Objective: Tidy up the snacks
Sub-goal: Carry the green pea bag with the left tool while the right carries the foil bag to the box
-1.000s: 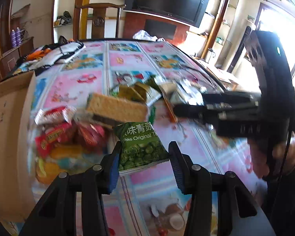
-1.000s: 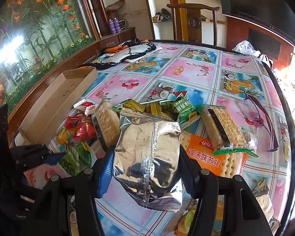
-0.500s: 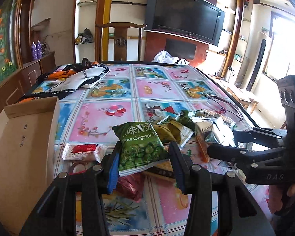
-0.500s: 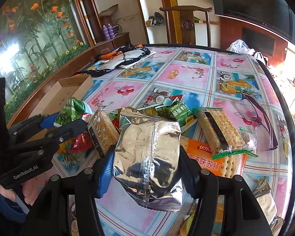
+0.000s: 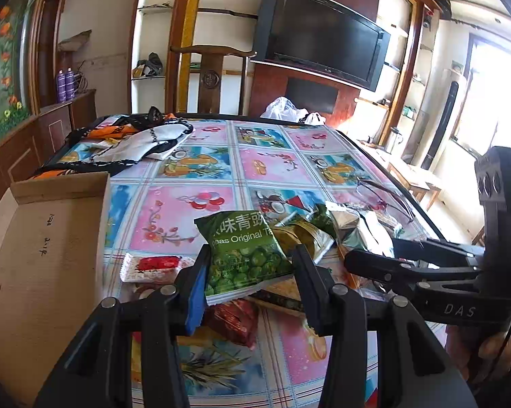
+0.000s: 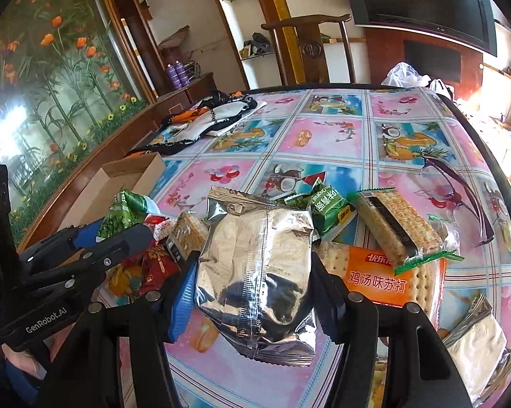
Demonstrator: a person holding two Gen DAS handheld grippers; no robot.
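My left gripper (image 5: 250, 272) is shut on a green pea snack bag (image 5: 243, 255) and holds it above the table, just right of the cardboard box (image 5: 41, 272). My right gripper (image 6: 252, 282) is shut on a silver foil snack bag (image 6: 255, 265), held above the snack pile. The left gripper with its green bag (image 6: 122, 212) shows at the left of the right wrist view. The right gripper (image 5: 367, 248) with the foil bag (image 5: 361, 229) shows at the right of the left wrist view.
On the table lie cracker packs (image 6: 395, 227), an orange cracker pack (image 6: 378, 278), a green packet (image 6: 330, 207), red packets (image 5: 235, 319), a white-red packet (image 5: 153, 265) and another foil bag (image 6: 476, 346). Sunglasses (image 6: 459, 193) lie right, clothes (image 5: 133, 142) at the back.
My left gripper has lifted the green bag and carried it left, toward the box. My right gripper still holds the foil bag in about the same place.
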